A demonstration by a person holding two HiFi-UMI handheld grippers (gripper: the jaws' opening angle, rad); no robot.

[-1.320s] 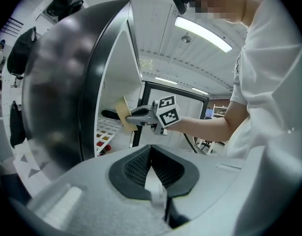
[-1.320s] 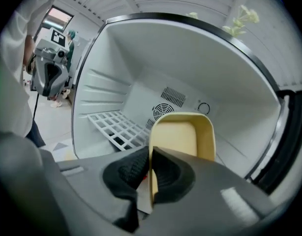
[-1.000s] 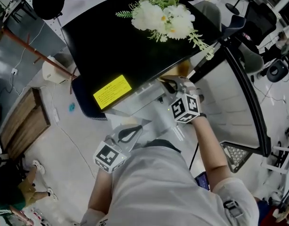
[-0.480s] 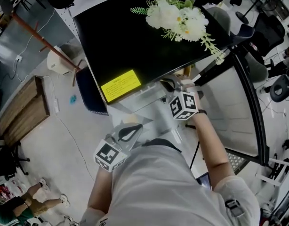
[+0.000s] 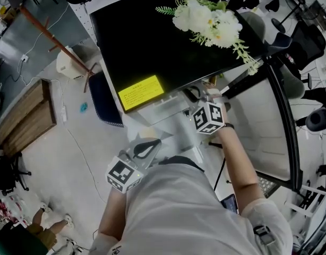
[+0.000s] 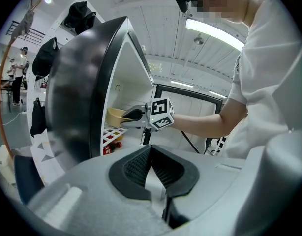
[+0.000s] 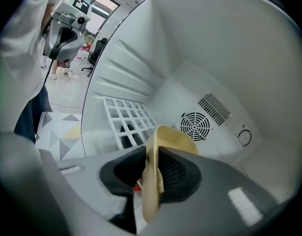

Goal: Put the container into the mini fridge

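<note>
A: right gripper (image 7: 152, 151) jaws have just been opening. Container (image 7: 173, 135) rim sits between the pads, which look just clear of it. It's inside the mini fridge (image 7: 210, 53), over the wire shelf (image 7: 122, 113). Reads as the release, so placement is nearly done.
B: left gripper (image 6: 150, 156)?
A: Jaws together, empty, low centre of the head view.
B: Container seated?
A: Can't tell. Gripper body cuts off its base, and in the head view the fridge top hides it.

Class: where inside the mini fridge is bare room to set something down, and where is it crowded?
Free: the wire shelf between ribbed wall and fan grille. Crowded: in front, the right gripper, jaws just opening, straddles the rim of the yellow container; a red bottle lies under the shelf.
</note>
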